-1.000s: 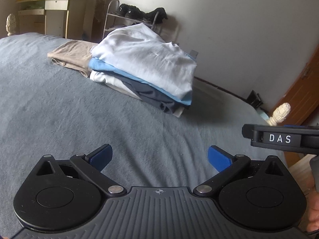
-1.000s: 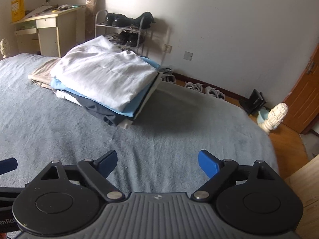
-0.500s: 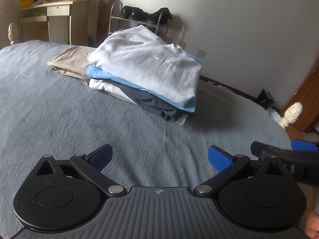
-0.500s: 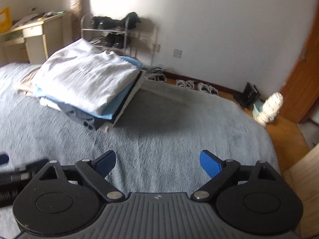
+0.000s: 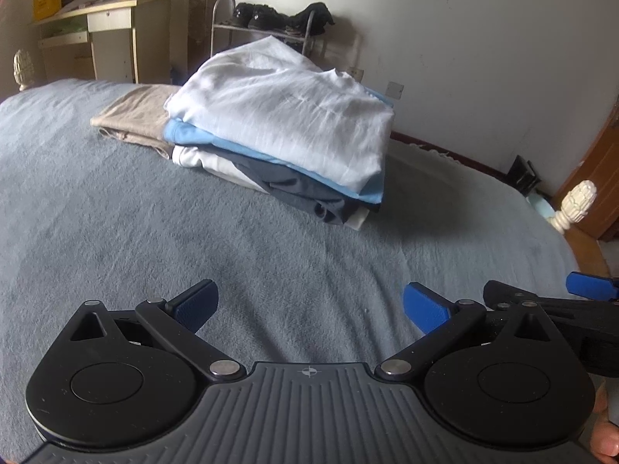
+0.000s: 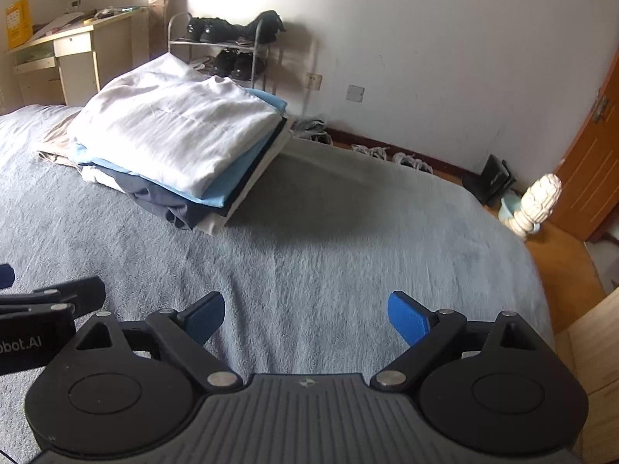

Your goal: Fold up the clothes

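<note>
Hovering over the grey-blue fleece blanket of the bed (image 5: 116,212), the left tool (image 5: 309,305) has its blue-padded fingers spread wide with nothing between them. The right tool (image 6: 307,315) is likewise spread and empty, just beside the left one; each shows at the edge of the other's view. The stack of folded clothes (image 5: 286,135) lies well ahead of both tools, toward the far side of the bed: a white crinkled shirt (image 6: 174,131) on top, a light blue garment (image 5: 371,193) under it, then a dark grey garment (image 5: 301,185) and a white one at the bottom. A folded beige garment (image 5: 135,116) lies touching the stack's far left side. Behind the bed stand a metal shoe rack with dark shoes (image 6: 228,50) and a pale wooden desk (image 5: 112,38) against the white wall.
</note>
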Demonstrator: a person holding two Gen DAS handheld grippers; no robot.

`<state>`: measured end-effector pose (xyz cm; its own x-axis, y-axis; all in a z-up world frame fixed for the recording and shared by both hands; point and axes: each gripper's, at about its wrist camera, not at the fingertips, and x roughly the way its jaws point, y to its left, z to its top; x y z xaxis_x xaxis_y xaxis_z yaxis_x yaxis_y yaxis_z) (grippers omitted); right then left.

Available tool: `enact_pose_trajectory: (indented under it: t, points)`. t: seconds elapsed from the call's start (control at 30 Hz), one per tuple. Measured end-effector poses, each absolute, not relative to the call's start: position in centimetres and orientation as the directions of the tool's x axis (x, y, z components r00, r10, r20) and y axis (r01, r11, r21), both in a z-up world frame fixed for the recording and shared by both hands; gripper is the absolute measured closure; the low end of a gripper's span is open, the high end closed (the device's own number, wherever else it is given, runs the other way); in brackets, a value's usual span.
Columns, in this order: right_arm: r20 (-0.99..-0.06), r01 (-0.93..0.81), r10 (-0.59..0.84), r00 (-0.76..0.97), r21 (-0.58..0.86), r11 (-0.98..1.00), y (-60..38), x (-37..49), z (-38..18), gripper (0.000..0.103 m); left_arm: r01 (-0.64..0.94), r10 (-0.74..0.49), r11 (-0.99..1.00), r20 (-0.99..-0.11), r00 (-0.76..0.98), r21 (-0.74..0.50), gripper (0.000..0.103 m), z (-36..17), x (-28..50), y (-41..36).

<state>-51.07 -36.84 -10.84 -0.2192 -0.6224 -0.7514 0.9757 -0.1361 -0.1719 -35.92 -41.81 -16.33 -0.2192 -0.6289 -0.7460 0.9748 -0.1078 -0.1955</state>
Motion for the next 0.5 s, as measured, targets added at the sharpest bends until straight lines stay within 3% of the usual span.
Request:
enact_pose_trajectory:
  t: [0.5]
  points:
    - [-0.725,0.962,-0.635,-0.267,-0.241,-0.128,-36.4,-50.1,-10.4,0.007,0.978,-0.583,-0.058,-0.788,-0.197,-0.202,0.0,-17.4,-34.5,-41.9]
